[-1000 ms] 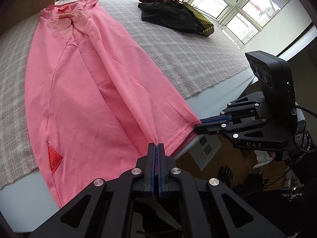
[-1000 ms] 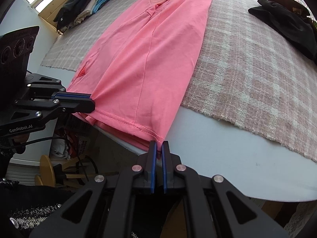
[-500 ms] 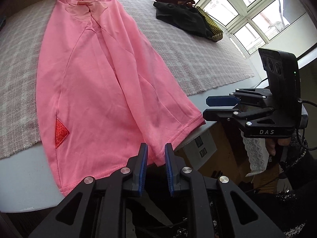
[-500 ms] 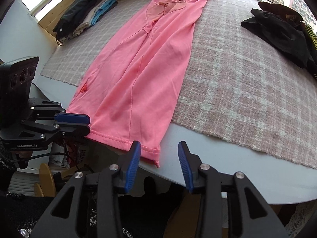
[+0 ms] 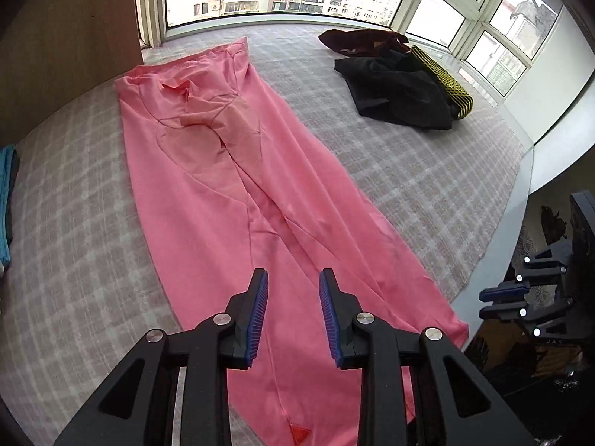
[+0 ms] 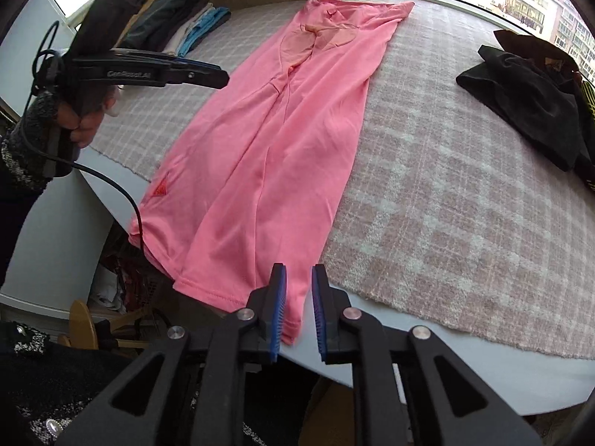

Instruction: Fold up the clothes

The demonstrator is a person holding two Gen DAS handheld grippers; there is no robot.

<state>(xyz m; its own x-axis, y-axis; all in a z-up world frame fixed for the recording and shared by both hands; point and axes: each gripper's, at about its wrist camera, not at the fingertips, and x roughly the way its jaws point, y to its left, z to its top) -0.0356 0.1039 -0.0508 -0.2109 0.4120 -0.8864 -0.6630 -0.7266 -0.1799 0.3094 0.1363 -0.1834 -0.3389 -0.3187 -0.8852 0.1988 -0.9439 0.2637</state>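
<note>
Long pink trousers [image 5: 238,200] [image 6: 290,119] lie flat and lengthwise on a checked grey blanket [image 5: 409,171] [image 6: 446,193], leg hems hanging over the near table edge. A small red triangle patch [image 6: 160,188] marks one leg near the hem. My left gripper [image 5: 293,278] is open, hovering above the lower legs with nothing between its blue pads. My right gripper [image 6: 298,273] is open too, just above the hem corner at the table edge. In the right wrist view the left gripper [image 6: 208,74] is raised over the blanket, held by a hand [image 6: 87,126].
A heap of black clothes [image 5: 398,89] [image 6: 528,100] with a yellow-black piece [image 5: 446,81] lies at the far right by the windows. Folded garments [image 6: 186,26] are stacked far left. The white table rim [image 6: 427,342] runs along the near side; a wooden stool [image 6: 85,327] stands below.
Both grippers let go of the trouser hems and opened. The left one rose and moved forward over the legs. The trousers now lie spread on the blanket.
</note>
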